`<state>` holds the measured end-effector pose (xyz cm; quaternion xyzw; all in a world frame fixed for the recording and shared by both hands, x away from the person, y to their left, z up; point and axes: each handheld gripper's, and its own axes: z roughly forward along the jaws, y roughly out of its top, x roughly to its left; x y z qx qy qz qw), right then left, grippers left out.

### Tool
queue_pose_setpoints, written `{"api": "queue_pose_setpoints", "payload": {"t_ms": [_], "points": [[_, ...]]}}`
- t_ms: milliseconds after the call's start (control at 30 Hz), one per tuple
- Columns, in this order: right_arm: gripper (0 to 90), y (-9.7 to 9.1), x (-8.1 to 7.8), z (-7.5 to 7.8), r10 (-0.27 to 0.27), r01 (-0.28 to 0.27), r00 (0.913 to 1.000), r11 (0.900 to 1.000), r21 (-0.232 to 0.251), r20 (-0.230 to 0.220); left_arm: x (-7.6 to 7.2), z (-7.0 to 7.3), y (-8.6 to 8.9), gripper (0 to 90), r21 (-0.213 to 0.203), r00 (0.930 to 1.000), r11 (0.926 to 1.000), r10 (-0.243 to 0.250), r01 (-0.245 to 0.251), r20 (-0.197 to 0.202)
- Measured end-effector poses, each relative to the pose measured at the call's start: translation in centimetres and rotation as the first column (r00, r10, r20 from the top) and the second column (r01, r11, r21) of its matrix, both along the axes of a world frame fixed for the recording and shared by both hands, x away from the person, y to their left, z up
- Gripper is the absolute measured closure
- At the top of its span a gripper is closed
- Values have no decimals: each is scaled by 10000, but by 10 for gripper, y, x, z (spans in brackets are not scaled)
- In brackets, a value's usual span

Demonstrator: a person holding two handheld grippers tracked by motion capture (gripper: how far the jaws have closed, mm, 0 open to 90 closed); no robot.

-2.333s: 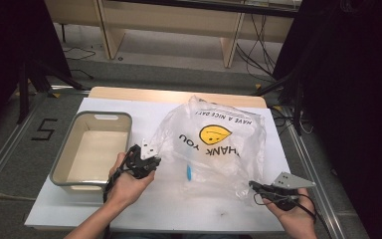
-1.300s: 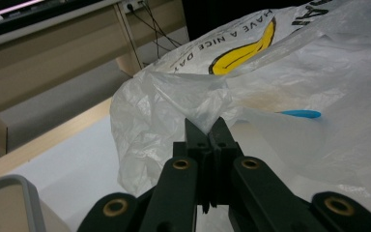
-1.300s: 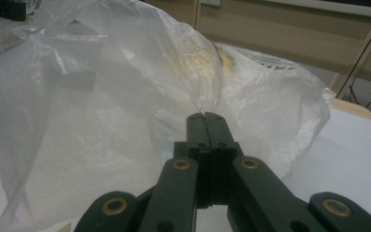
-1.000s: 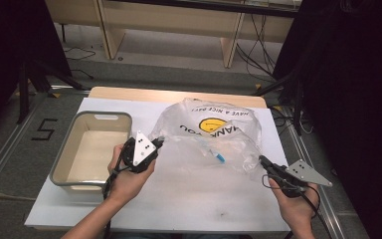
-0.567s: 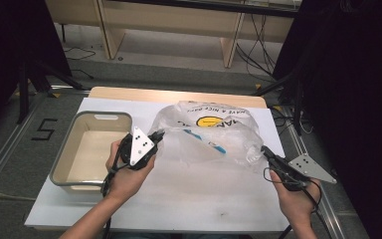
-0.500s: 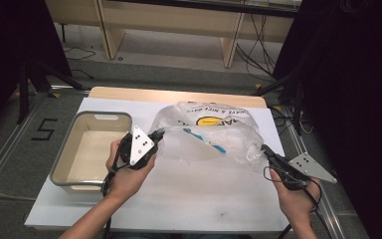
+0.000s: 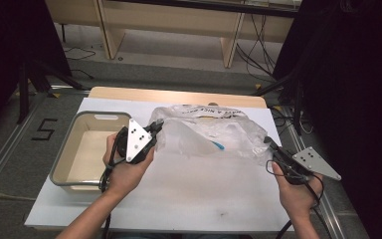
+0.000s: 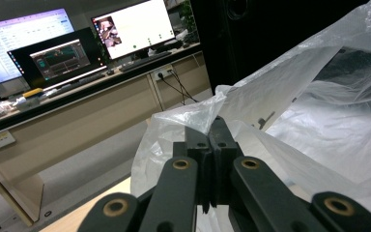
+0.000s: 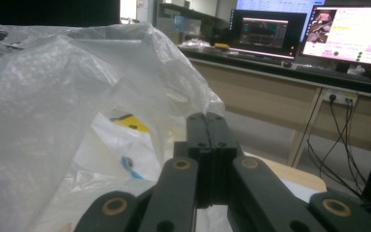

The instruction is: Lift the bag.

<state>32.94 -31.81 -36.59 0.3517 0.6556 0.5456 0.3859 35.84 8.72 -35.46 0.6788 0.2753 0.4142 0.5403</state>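
A clear plastic bag [image 7: 214, 137] with a yellow smiley print hangs stretched between my two grippers above the white table top [image 7: 194, 199]. My left gripper [image 7: 158, 127] is shut on the bag's left edge; in the left gripper view the film [image 8: 328, 96] bunches at the closed tips [image 8: 211, 128]. At the bag's right edge, my right gripper [image 7: 267, 143] is shut on it as well. In the right gripper view, the closed jaws [image 9: 206, 121] stand against the crinkled bag [image 9: 53, 96]. A small blue item [image 7: 219, 146] lies inside the bag, and it is the blue item [image 9: 128, 164] seen near the yellow print.
A grey rectangular tub [image 7: 87, 117] stands at the left of the table, just beyond my left hand. Dark floor drops away past the table's right edge. Desks with lit monitors [image 8: 130, 26] stand far behind.
Both hands have risen a little, and the bag has come up off the table and now sags less flat between them. The blue item shifted right inside the bag.
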Motion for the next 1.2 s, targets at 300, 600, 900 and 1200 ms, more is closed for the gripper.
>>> {"api": "queue_pose_setpoints", "payload": {"t_ms": [300, 600, 900, 1200], "points": [[900, -3, 1, 9, -194, 190, 9993, 9997, 146, 306, -2, 11, 1, 894, -133, 9993, 9999, 43, -38, 367], [900, -2, 3, 17, -266, 253, 9982, 9994, 244, 540, -3, 21, 3, 894, -256, 9977, 9996, 118, -101, 666], [900, -1, 4, 23, -299, 273, 9972, 9989, 376, 688, -3, 27, 2, 894, -435, 9970, 9990, 120, -87, 759], [900, 1, 6, 24, -305, 277, 9968, 9989, 390, 735, 0, 28, 3, 894, -480, 9968, 9987, 189, -152, 778]]}}
